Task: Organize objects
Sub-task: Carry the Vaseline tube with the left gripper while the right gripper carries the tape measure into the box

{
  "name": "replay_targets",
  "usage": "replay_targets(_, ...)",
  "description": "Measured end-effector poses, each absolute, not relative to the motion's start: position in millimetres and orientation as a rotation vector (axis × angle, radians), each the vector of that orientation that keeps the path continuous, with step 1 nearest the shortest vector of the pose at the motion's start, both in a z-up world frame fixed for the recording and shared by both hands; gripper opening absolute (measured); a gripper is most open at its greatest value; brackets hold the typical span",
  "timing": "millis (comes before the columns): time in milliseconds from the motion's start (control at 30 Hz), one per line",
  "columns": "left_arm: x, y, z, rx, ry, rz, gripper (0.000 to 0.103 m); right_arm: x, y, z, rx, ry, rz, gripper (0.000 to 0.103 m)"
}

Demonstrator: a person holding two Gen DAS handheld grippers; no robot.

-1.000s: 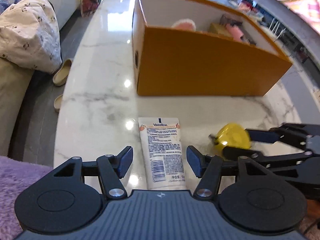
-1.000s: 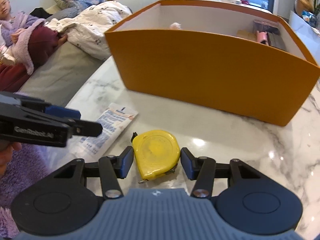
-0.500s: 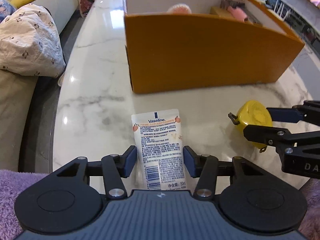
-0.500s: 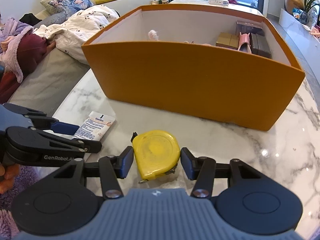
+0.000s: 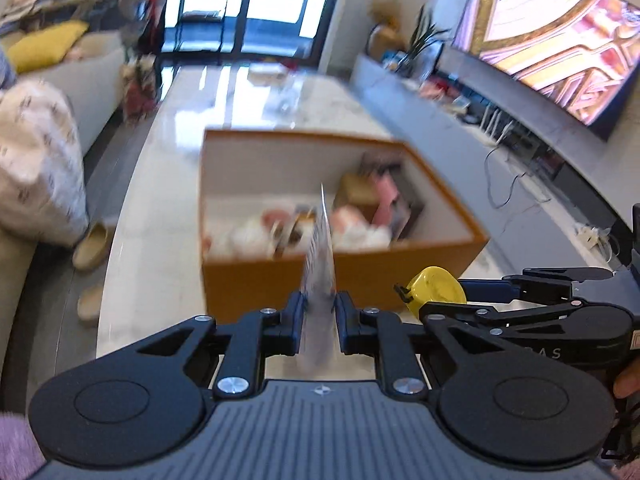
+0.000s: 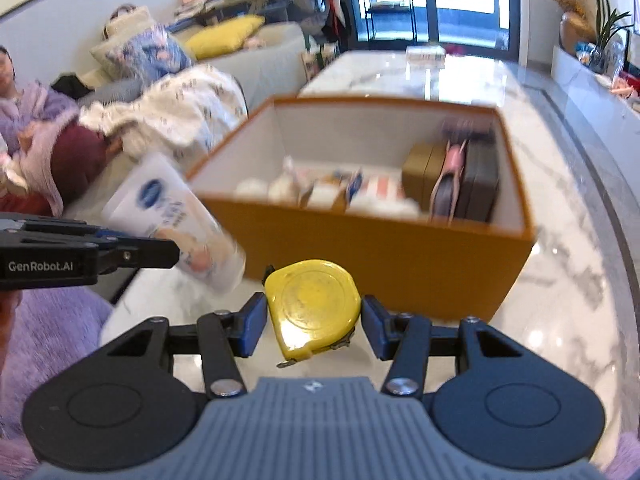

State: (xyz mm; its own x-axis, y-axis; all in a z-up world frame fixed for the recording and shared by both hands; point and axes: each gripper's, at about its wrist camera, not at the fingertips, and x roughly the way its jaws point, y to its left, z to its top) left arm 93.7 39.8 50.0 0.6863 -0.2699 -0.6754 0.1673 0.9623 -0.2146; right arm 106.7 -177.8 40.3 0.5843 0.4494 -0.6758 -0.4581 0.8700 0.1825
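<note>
Tube point(image 5: 318, 280) soft, light, clamped low in my left gripper point(image 5: 318, 322), jaws just closing; tape measure point(image 6: 314, 306) rigid, pinched across flats by right gripper point(image 6: 314, 330), before box point(image 6: 380, 256) near table edge.

1. A long white marble table point(image 6: 560, 264) with grey veining carries everything.
2. An open orange box point(image 6: 380, 252) stands directly on it.
3. At the far end lies a small flat item point(image 6: 426, 55), possibly a packet; it is too blurred to tell.
</note>
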Motion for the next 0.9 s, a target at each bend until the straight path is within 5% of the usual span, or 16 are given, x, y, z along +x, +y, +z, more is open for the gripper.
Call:
replay_targets(500,179,33,97,-0.207,0.63,-0.313,0.015,184,-181,82,-0.071,0.706,0.468,0.053)
replay_targets(900,269,45,47,-0.28,0.695,-0.281,0.013,307,-144,46,-0.214,0.825,0.524,0.053)
